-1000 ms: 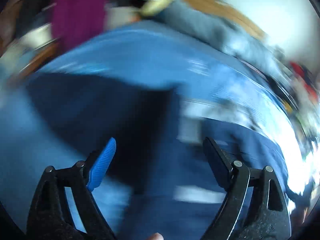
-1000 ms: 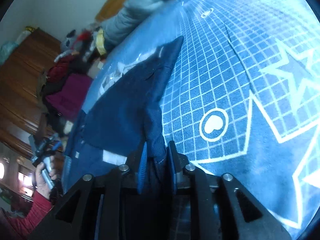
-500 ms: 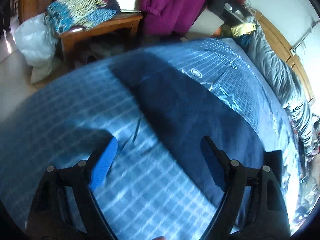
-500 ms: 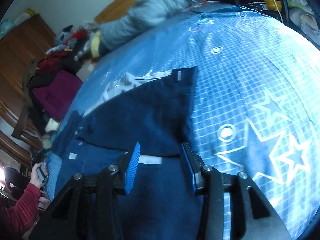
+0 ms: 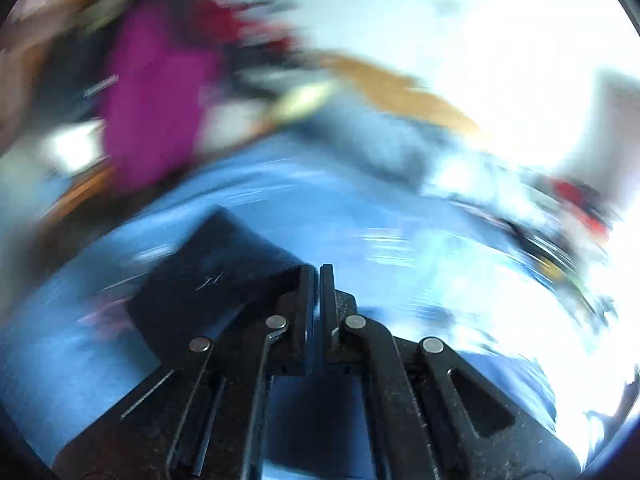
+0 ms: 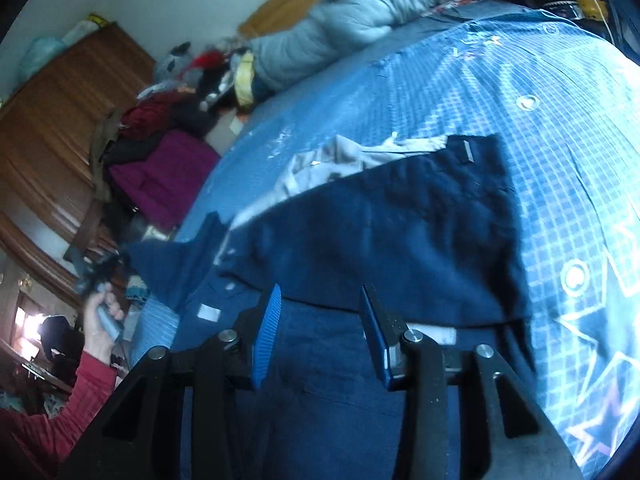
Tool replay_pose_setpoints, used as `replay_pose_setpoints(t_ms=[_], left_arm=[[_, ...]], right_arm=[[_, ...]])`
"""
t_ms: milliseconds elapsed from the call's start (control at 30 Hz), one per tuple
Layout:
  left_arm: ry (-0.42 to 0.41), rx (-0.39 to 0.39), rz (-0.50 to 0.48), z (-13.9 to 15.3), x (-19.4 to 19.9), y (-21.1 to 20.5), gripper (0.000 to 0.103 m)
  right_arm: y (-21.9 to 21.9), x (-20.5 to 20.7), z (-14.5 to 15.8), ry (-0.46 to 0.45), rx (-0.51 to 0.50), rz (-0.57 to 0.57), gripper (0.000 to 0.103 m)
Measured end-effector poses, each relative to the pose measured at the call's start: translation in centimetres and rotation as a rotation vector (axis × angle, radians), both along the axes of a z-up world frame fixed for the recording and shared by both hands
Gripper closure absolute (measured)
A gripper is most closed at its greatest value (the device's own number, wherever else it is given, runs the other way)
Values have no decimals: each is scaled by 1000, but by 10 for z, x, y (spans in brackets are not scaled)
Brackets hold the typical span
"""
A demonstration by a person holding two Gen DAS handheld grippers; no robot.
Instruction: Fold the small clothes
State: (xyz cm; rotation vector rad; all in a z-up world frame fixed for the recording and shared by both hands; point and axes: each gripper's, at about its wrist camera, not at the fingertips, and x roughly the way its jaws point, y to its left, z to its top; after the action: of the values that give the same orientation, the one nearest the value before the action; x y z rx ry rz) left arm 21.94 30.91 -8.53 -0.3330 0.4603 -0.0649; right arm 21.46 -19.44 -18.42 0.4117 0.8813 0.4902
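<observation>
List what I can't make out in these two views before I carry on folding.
- Left wrist view: the room and bed cover are smeared by motion blur.
- Left wrist view: the left tool is shut with the dark cloth lifted beside it; whether cloth is pinched can't be told.
- Right wrist view: the near end of the navy garment is hidden behind the open right tool.
- Right wrist view: the pale cloth is partly covered by the garment.

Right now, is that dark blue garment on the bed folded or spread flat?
Partly folded: the navy garment has one side turned over itself, its edge lying across the lower layer, with grey lining exposed beyond it.
</observation>
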Motion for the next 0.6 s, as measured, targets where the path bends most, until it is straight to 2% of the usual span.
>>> replay_pose_setpoints(t_ms=[33,100,133,167,233,300,367,533,600], left_arm=[[-27,17,-93,5,-4,-36,98],[-1,29,-264,-4,-9,-102,68],[27,33,-315,-15,-12,-124,43],[52,43,-360,-28,-17,-144,39],[140,61,-404,-58,-28,-166,40],[210,17,-391,-84,-42,-163,41],[256,-31,-326,-101,-59,-144,41],[310,-116,-152,-123,-81,-87,37],[331,-140,-98,-133,-89,-75,37]], right_arm=[[6,2,1,-4,11,11,57],[20,8,1,-8,37,35,56],[26,12,-1,-2,50,52,54],[33,16,-5,14,68,73,52],[49,26,-15,53,88,105,52],[63,33,-28,94,105,133,52],[78,40,-38,125,112,165,52],[112,73,-55,166,153,218,52],[137,94,-58,174,154,248,58]])
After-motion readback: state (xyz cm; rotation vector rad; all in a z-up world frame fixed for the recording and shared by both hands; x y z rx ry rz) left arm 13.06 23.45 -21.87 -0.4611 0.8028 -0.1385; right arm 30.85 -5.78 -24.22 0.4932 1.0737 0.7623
